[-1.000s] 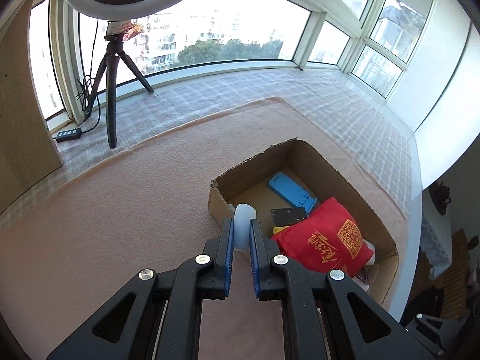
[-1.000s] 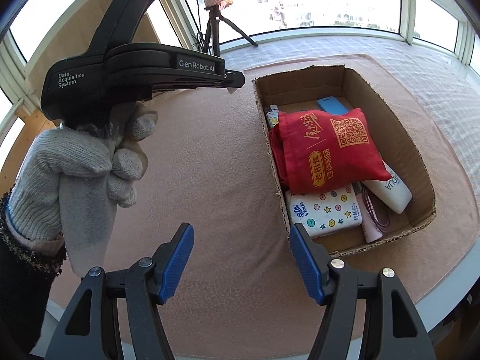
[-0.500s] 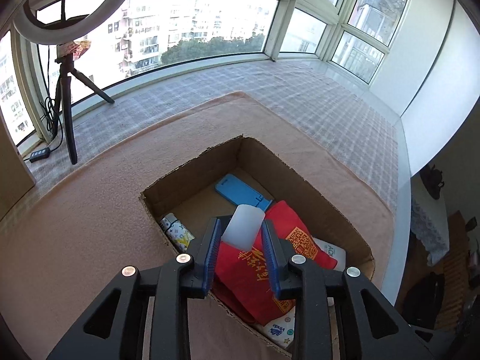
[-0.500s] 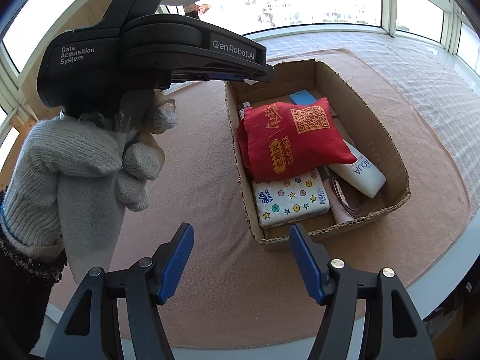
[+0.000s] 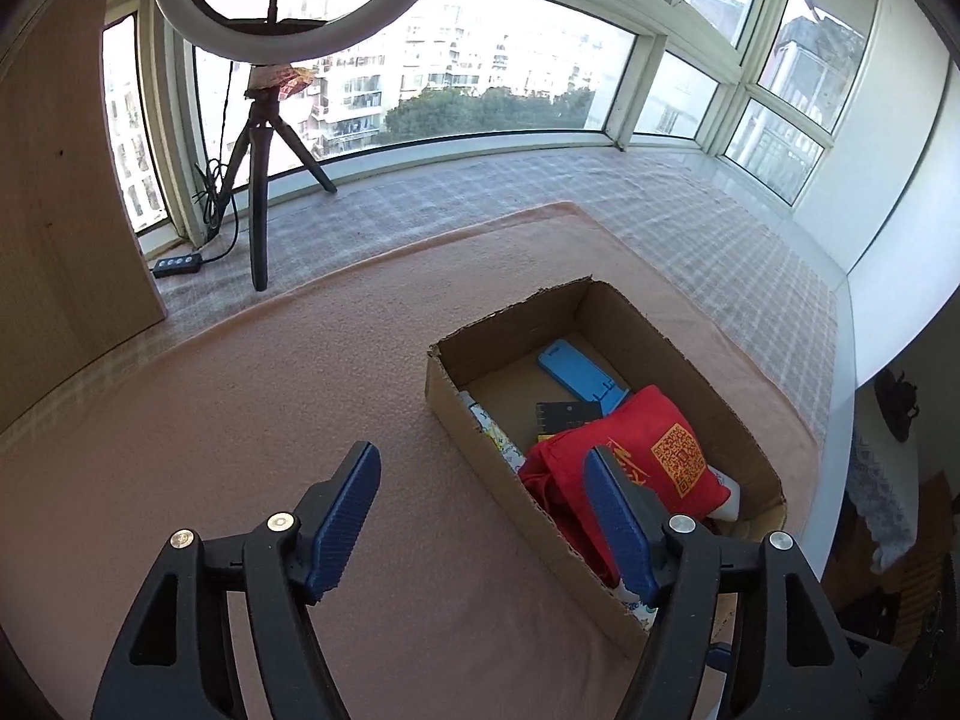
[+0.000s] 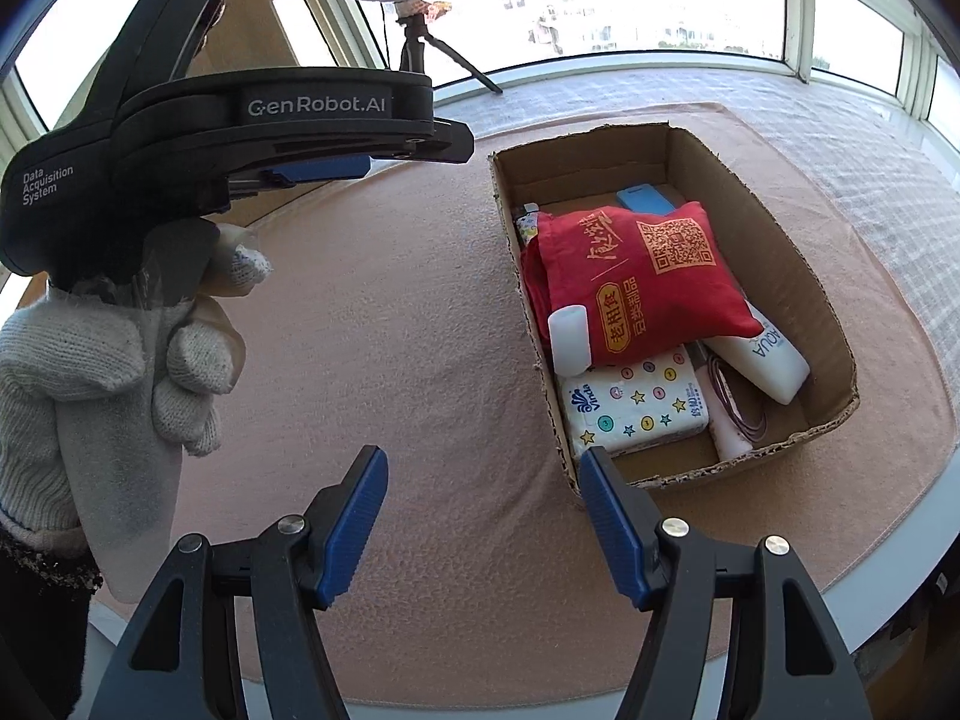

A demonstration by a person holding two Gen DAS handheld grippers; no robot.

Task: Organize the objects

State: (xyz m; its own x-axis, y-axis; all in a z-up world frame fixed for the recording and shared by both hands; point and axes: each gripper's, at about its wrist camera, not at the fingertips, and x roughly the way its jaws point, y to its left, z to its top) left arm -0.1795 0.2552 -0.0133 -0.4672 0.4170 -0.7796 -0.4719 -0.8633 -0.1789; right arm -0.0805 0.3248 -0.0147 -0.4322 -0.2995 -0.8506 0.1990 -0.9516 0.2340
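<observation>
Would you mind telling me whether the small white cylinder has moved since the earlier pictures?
Yes. It left the left gripper, now open, and lies in the cardboard box against the red pouch.

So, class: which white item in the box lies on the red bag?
The small white cylinder, resting on the red bag; the tissue pack and AQUA tube are tucked beneath it.

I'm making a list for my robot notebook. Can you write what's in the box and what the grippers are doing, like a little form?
box: open cardboard box on a pink mat
on top: red cloth pouch
beside pouch: small white cylinder
below pouch: Vinda tissue pack
right side: white AQUA tube
far end: blue phone stand
left hand-held gripper: open, empty
right hand-held gripper: open, empty
</observation>
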